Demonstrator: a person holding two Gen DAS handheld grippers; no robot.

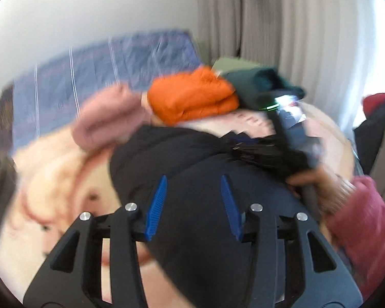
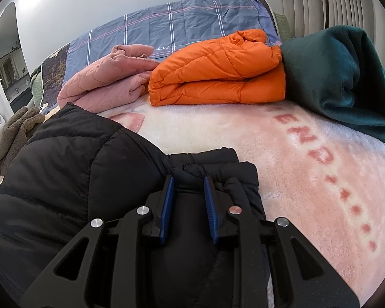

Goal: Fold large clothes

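Note:
A black puffer jacket [image 2: 64, 169] lies on the pink fleece blanket [image 2: 308, 179] of a bed; it also shows in the blurred left wrist view [image 1: 192, 169]. My right gripper [image 2: 187, 179] stands over the jacket's bunched cuff end [image 2: 218, 164], with black fabric between its blue pads [image 2: 168, 200]; the jaws are narrowly apart. My left gripper [image 1: 193, 179] is open above the jacket's body, with nothing between its pads [image 1: 157, 200]. The right gripper body and the hand in a red sleeve [image 1: 359, 220] appear at the right of the left wrist view.
A folded orange puffer jacket [image 2: 218, 77], a folded pink quilted garment [image 2: 107, 84] and a dark green fleece [image 2: 341, 77] lie along the far side. A blue plaid pillow [image 2: 179, 25] lies behind them. A brown fleece [image 2: 12, 133] lies at the left edge. Curtains hang at the right.

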